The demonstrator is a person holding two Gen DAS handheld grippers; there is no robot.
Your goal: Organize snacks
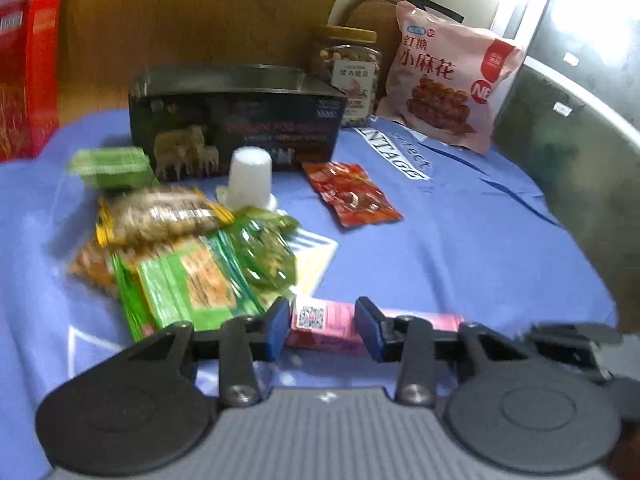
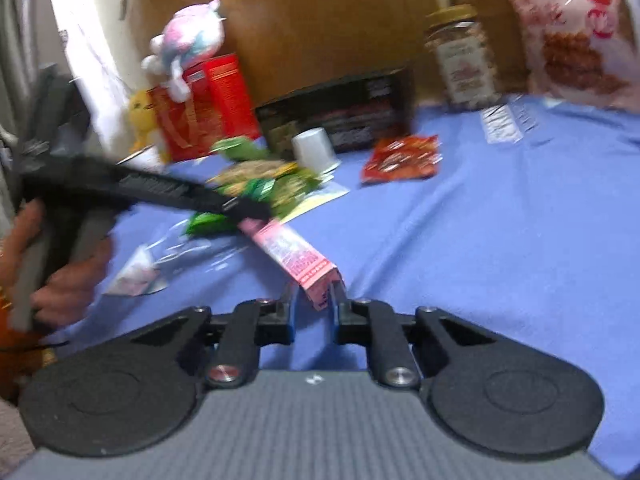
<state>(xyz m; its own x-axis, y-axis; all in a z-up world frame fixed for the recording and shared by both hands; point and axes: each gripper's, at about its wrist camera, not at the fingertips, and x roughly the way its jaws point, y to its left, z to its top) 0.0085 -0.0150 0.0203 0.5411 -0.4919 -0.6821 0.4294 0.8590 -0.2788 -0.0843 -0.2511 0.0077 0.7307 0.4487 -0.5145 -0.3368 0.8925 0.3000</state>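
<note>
A long pink snack box is held off the blue cloth between both grippers. My right gripper is shut on its near end. My left gripper grips its other end; the left tool also shows in the right wrist view. A pile of green and yellow snack packets lies left of the box. A red packet, a white cup and a black tin box sit behind.
A nut jar and a large pink snack bag stand at the back. A red carton with plush toys is at the left. A grey chair borders the right.
</note>
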